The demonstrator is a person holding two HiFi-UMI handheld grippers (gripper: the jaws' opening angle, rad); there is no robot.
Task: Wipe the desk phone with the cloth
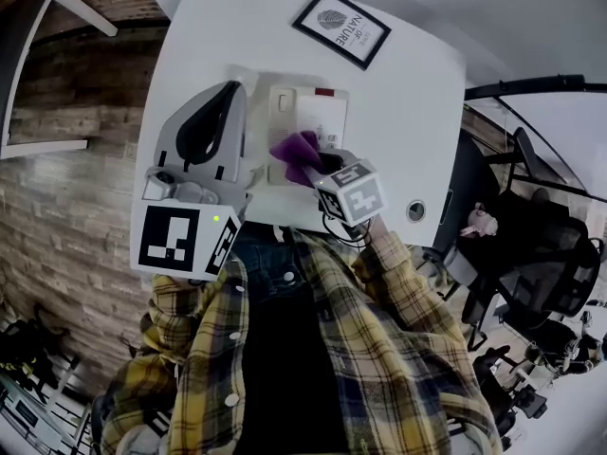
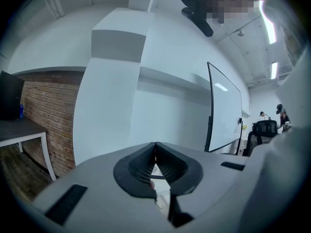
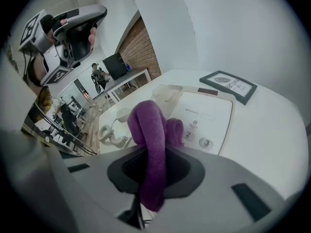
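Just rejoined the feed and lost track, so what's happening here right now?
A person works with two hand-held grippers at a white desk. The right claw is shut on a purple cloth, held over the desk phone keypad; contact isn't clear. The left claw is shut, empty, raised above the desk toward the wall.

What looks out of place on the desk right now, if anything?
Nothing looks spilled or damaged. The desk phone lies flat, and the purple cloth is clamped in the right gripper near its keypad. Only the framed print beyond the phone seems turned at an angle to it.
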